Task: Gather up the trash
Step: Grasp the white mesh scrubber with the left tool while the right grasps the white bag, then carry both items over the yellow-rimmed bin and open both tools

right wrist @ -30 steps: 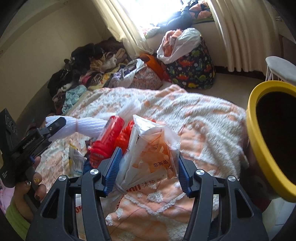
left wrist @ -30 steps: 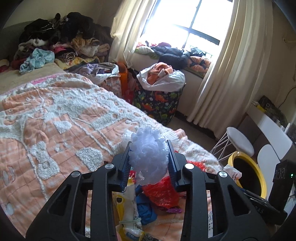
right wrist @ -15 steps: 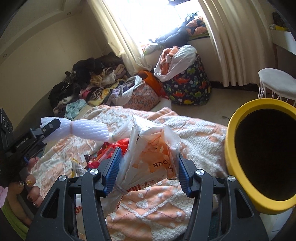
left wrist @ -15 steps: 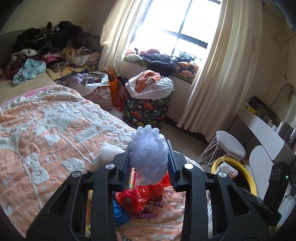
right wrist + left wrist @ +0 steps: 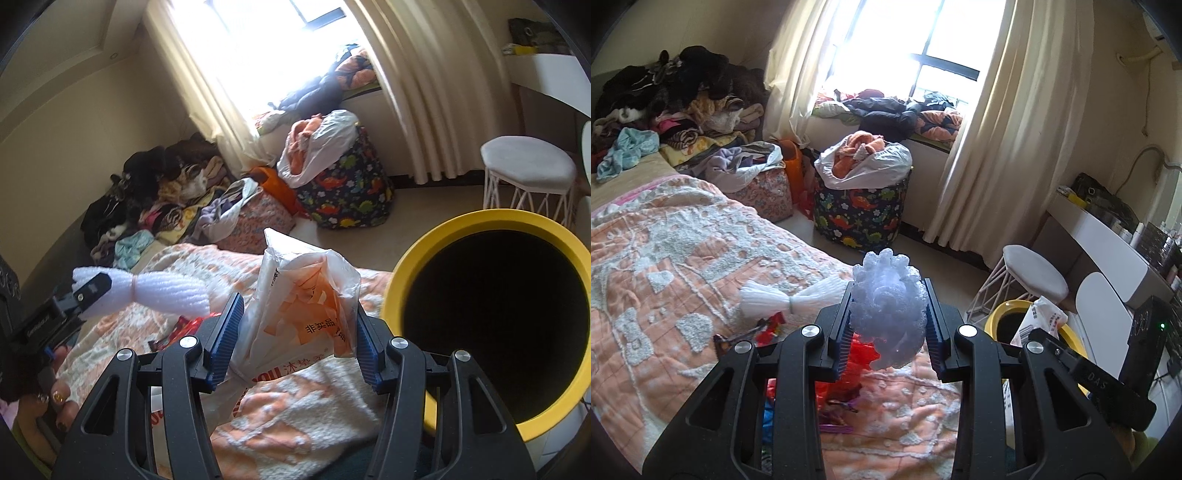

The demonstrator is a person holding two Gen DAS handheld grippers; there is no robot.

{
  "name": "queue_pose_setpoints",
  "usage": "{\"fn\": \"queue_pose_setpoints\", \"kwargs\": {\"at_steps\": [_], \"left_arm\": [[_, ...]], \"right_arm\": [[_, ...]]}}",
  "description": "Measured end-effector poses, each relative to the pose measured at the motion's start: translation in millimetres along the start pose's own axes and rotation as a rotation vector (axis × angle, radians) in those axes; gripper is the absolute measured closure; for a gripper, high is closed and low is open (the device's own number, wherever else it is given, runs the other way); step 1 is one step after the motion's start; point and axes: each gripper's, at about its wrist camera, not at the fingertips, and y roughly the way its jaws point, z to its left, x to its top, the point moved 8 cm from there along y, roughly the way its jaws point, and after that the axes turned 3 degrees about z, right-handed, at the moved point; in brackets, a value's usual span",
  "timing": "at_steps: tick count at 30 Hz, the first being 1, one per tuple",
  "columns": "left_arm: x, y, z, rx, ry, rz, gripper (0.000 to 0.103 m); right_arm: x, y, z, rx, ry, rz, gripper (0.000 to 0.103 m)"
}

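The left gripper (image 5: 888, 323) clamps a white foam net (image 5: 886, 314) above the bed (image 5: 665, 258); the right gripper (image 5: 295, 332) pinches a plastic bag (image 5: 303, 310) just beside the yellow bin (image 5: 402, 266); red wrappers (image 5: 860, 354) lie on the bed.

The left gripper (image 5: 888, 321) has its fingers (image 5: 839, 334) pressed against a foam net (image 5: 886, 314), raised above the bed. The right gripper (image 5: 295, 336) clamps a crumpled plastic bag (image 5: 303, 306); the left gripper appears at its nine o'clock, a hand (image 5: 44, 402) underneath.
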Motion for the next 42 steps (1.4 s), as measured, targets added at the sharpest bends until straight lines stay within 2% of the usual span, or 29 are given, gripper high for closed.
{"fn": "queue_pose_setpoints", "kwargs": {"at_steps": [21, 32, 42], "left_arm": [[-14, 31, -86, -0.108, 0.120, 0.058, 0.076], [-25, 54, -134, -0.166, 0.208, 0.089, 0.076], [-39, 84, -168, -0.215, 0.241, 0.118, 0.076]], "right_arm": [[24, -25, -81, -0.107, 0.142, -0.078, 0.049], [34, -37, -136, -0.216, 0.214, -0.103, 0.048], [30, -44, -182, -0.303, 0.247, -0.114, 0.048]]}}
